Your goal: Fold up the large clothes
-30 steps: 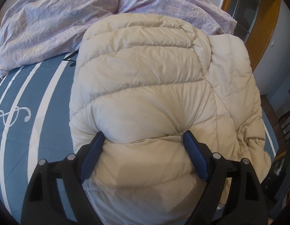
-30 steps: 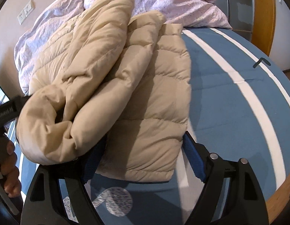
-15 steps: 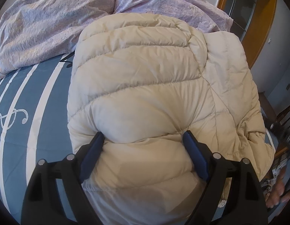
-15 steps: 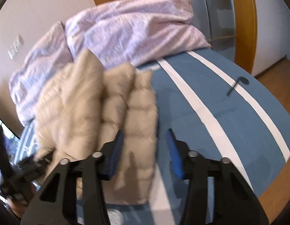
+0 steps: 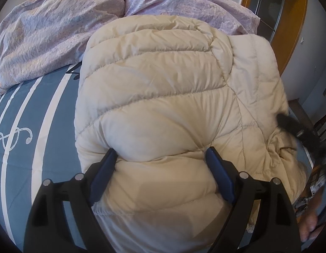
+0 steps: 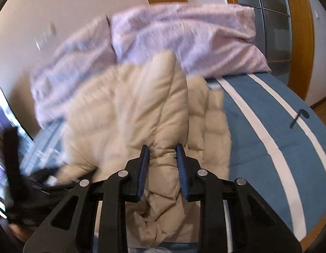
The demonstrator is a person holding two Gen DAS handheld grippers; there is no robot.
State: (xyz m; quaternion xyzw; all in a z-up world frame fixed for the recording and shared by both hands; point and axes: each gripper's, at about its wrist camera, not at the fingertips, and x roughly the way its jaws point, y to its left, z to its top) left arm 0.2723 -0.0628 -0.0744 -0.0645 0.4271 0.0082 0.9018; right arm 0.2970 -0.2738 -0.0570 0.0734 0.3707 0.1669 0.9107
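**Beige puffy jacket gripped on both sides, fold in progress**

Beige quilted down jacket (image 5: pixel 163 105) lies in the middle of the left wrist frame, on the blue bedsheet with white stripes (image 5: pixel 26 126); the crumpled lilac duvet (image 5: pixel 57 31) fills the upper part behind it. The left gripper (image 5: pixel 160 158) sits at the lower centre with its jaws wide, and a thick roll of the jacket bulges between the blue pads; they seem to press into it, so I judge it is held. In the right wrist frame the right gripper (image 6: pixel 163 162) is at the lower centre, and its jaws have just been closing, now narrow and pinching a bunched part of the jacket, maybe a sleeve or an edge.

The step in hand seems to be taking the second hold to carry one side of the jacket over. The next move calls for lifting this pinched part and bringing it across the body of the jacket, while the left side keeps the bulk from sliding.

Compared with one second ago, the right view changed much: the jaws were wide around the jacket's lower edge, and the camera is now higher and blurred. The left view is almost the same, but a dark blurred gripper now appears at its right edge
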